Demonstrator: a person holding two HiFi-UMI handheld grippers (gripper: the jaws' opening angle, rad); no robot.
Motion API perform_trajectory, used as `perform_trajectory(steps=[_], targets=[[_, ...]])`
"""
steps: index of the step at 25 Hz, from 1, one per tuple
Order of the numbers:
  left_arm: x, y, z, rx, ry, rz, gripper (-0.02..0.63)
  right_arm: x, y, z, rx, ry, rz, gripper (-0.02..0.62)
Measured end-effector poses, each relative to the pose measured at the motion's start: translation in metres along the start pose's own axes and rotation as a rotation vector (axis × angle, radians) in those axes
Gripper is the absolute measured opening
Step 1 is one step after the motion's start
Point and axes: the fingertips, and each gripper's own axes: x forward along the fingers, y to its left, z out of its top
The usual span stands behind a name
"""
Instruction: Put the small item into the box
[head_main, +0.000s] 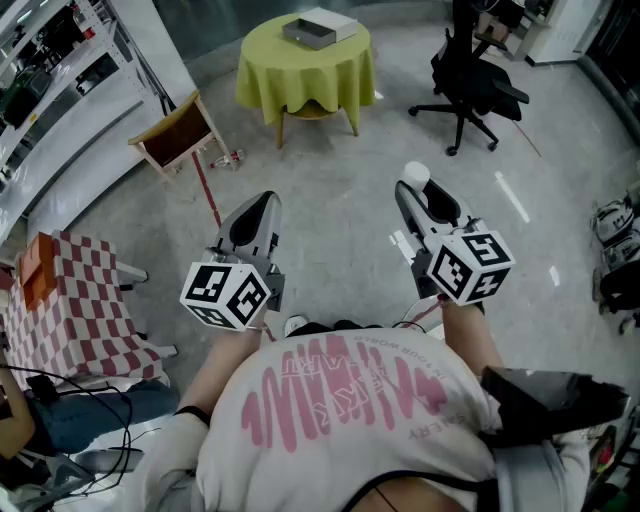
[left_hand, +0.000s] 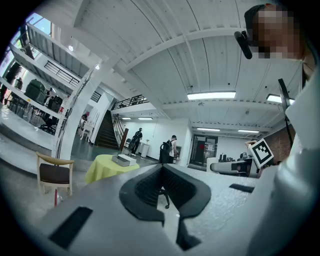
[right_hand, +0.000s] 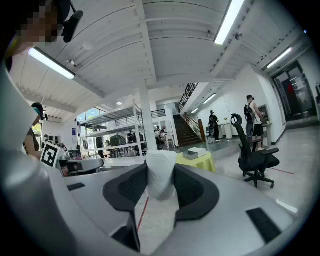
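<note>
My right gripper (head_main: 411, 186) (right_hand: 161, 169) is shut on a small white crumpled item (head_main: 416, 174) (right_hand: 161, 177), which stands up between the black pads. To its left, my left gripper (head_main: 263, 203) (left_hand: 163, 169) has its jaws together with nothing in them. Both hang in the air above the grey floor, close to my body. The box (head_main: 318, 28) (left_hand: 124, 159) (right_hand: 194, 153) is flat, grey and white. It lies on a round table with a yellow-green cloth (head_main: 300, 70) (left_hand: 102, 170) (right_hand: 201, 162), a few steps ahead and apart from both grippers.
A black office chair (head_main: 468, 75) (right_hand: 255, 155) stands right of the round table, and a wooden chair (head_main: 178, 133) (left_hand: 54, 172) to its left. A red-checkered table (head_main: 75, 305) is at my near left, with shelving (head_main: 50, 60) behind. People (left_hand: 170, 150) stand far off.
</note>
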Motion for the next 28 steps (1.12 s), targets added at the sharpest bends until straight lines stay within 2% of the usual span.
perform_trajectory(steps=[10,15,18,22,28], targets=[[0.001,0.006,-0.003,-0.015,0.003,0.002,0.006,0.004,-0.002,-0.002,0.005,-0.006,-0.005,0.163],[0.009,0.022,-0.006,-0.027,0.013,0.017,0.006,0.021,-0.011,-0.003,0.106,-0.022,0.013,0.163],[0.028,0.039,-0.006,-0.035,0.009,0.017,0.006,0.042,-0.020,-0.003,0.144,-0.024,0.020,0.163],[0.065,0.059,0.000,-0.043,-0.003,-0.007,0.006,0.074,-0.039,-0.003,0.137,0.007,-0.003,0.163],[0.126,0.102,0.025,-0.034,-0.006,-0.049,0.006,0.136,-0.055,0.021,0.120,0.005,-0.020,0.163]])
